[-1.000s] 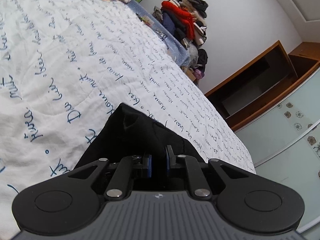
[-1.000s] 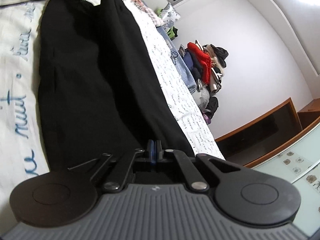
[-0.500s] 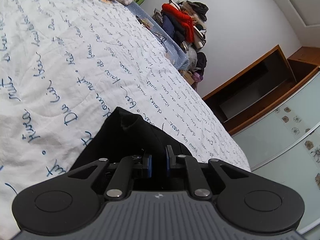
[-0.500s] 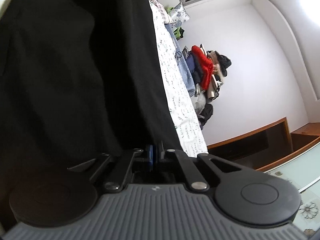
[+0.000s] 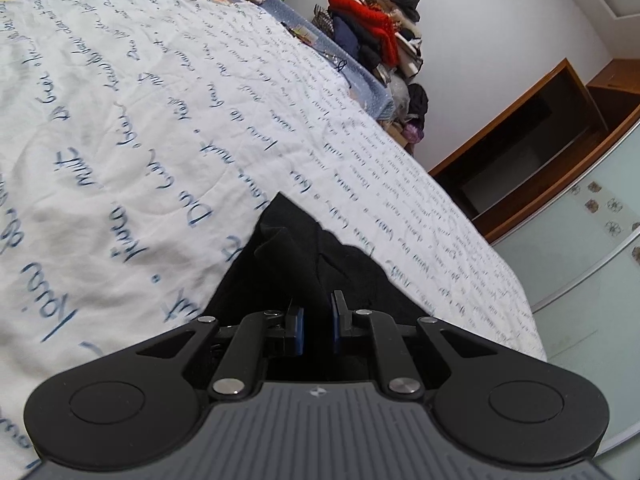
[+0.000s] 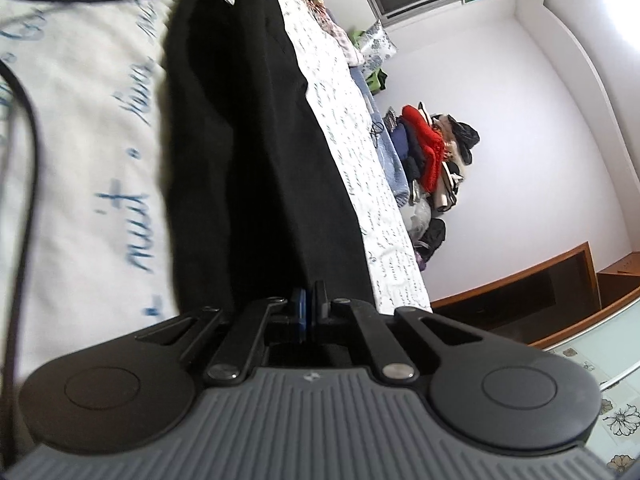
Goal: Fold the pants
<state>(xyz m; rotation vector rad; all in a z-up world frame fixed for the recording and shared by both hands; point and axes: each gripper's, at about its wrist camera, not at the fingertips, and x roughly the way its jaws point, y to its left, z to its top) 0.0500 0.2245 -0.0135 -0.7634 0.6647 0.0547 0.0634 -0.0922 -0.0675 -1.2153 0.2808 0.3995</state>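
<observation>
When reading the left wrist view from its left side, meet first only the white bedspread [image 5: 140, 140] with blue writing. Then, at bottom centre, find the left gripper [image 5: 316, 322] closed on a thick bunch of the black pants [image 5: 288, 256], with cloth filling the narrow gap between the 2 blue pads. See here only a small peak of the pants ahead of the fingers, pointing toward the middle of the frame, and no more of the garment further up. At the upper right, well apart, notice a pile of clothes [image 5: 380, 28] against the wall.

Moving on to the right wrist view, pass a black cable [image 6: 28, 140] at the left edge, over the bedspread. At bottom centre, find the right gripper [image 6: 310, 306] with pads pressed nearly together, judged to pinch a thin edge of the pants, though hard to confirm against such dark cloth. From these fingers, follow the pants straight up to the top centre of the frame: long axis running directly away from the right gripper, stretched over the bed. Judged from this: probably 1 end in each gripper, so next likely carrying 1 end along that axis toward the other. Keep both grips tight, or risk a sliding layer.
</observation>
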